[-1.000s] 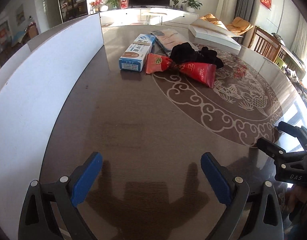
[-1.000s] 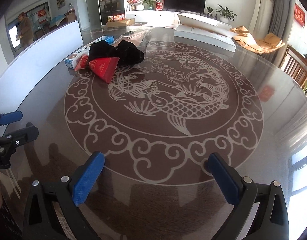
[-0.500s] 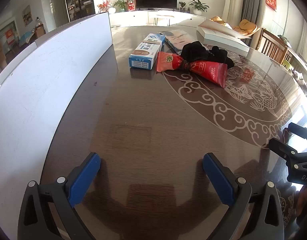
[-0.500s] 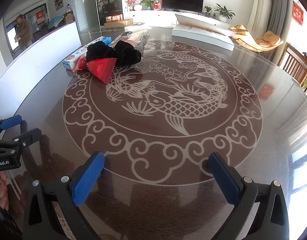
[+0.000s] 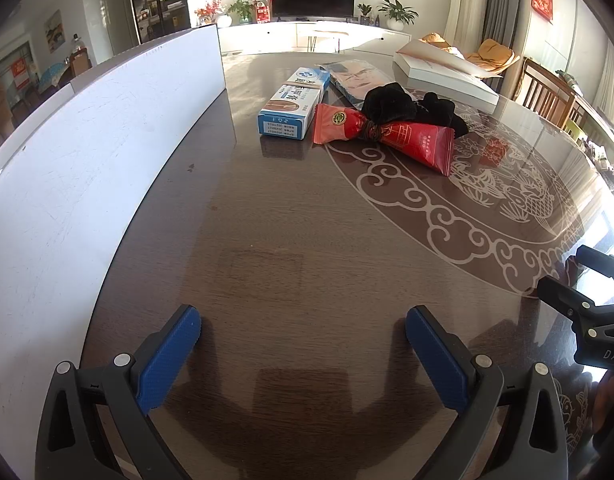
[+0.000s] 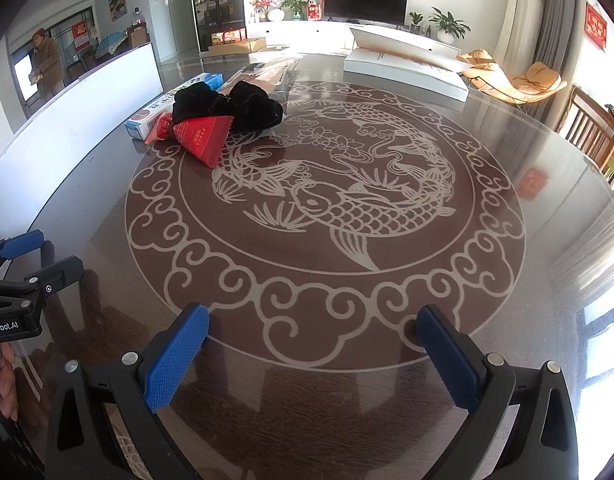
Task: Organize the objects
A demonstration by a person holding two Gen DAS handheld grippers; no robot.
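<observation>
Fingers of both grippers stood spread wide and empty, nothing yet sorted.

Blue-padded fingers (image 5: 169, 354) of the left gripper (image 5: 303, 354) and of the right gripper (image 6: 313, 354) hovered low over the round dark glass-topped table with a pale carp design (image 6: 487, 292), well apart from the clutter at its far side. By size, that clutter ran: a long white panel (image 5: 87, 168) standing along the table's left edge, an open flat white box (image 5: 447, 76) whose contents could not be seen, a flat clear-wrapped packet (image 5: 353, 78), a long blue-and-white carton (image 5: 293, 104), a crumpled black cloth (image 5: 411, 108) overlapping a red twisted foil snack wrapper (image 5: 387, 136). Judging by this, the organizing had barely started; every piece was left to place.
</observation>
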